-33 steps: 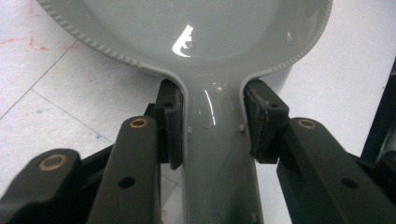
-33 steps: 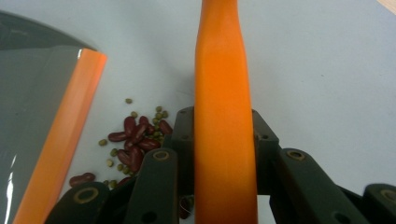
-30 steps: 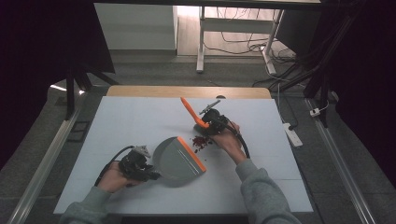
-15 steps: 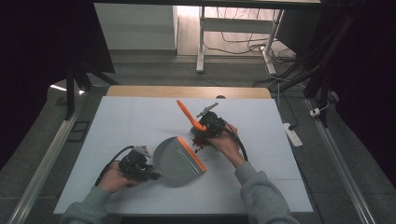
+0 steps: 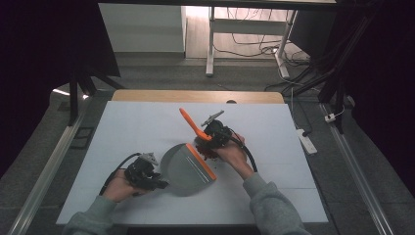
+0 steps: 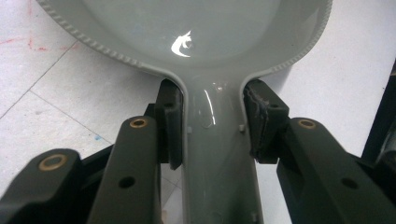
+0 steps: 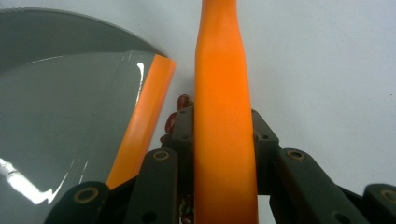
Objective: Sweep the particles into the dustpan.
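A grey dustpan (image 5: 182,170) with an orange lip (image 5: 200,162) lies on the white table (image 5: 137,127). My left gripper (image 5: 159,184) is shut on its grey handle (image 6: 215,144), one pad on each side, with the pan (image 6: 205,32) just beyond. My right gripper (image 5: 207,142) is shut on an orange brush handle (image 5: 190,122), which slants up and away to the left. In the right gripper view the orange handle (image 7: 222,93) runs straight up between the jaws, beside the lip (image 7: 142,121). Several small red beans (image 7: 175,119) lie on the table at the lip.
A wooden strip (image 5: 195,96) edges the table's far side. A white power strip (image 5: 306,141) lies on the floor at the right. Metal rails (image 5: 49,166) run along both sides, and a desk frame (image 5: 210,44) stands behind.
The right gripper has carried the orange handle to the left and nearer, up to the dustpan's orange lip. The left gripper and the dustpan have stayed put.
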`<action>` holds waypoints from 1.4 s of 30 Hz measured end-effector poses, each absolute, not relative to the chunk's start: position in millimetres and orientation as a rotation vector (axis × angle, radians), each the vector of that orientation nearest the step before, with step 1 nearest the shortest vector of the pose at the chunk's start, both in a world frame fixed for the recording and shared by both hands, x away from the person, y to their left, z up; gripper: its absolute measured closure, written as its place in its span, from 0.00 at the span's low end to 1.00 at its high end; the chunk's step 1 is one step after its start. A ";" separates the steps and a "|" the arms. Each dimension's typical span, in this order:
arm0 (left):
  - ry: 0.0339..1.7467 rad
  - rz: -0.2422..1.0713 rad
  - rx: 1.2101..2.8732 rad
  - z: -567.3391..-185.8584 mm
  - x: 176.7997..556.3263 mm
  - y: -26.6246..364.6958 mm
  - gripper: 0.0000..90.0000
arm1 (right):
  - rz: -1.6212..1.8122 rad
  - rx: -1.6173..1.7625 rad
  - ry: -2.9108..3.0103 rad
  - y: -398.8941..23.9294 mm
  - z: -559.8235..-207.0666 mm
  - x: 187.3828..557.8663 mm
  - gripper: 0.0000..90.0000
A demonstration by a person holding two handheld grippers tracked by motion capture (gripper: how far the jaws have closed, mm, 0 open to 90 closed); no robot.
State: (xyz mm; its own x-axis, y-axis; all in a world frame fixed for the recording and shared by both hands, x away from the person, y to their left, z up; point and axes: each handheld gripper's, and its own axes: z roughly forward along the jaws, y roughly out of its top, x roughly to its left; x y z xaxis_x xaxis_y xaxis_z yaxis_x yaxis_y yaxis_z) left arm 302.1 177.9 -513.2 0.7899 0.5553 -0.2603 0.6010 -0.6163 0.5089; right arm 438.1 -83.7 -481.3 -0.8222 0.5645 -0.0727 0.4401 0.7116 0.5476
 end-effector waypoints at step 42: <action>0.856 -0.096 2.393 -512.8 301.6 177.5 0.69 | 1.073 0.741 2.645 -93.5 -448.2 395.6 0.78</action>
State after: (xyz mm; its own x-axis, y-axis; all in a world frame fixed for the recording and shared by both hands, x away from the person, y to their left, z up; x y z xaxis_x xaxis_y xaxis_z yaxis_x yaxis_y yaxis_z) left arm 301.6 177.5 -512.8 0.7907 0.5569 -0.2543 0.5994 -0.6197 0.5066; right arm 395.6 -93.5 -448.2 -0.8565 0.5161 0.0094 0.3768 0.6127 0.6947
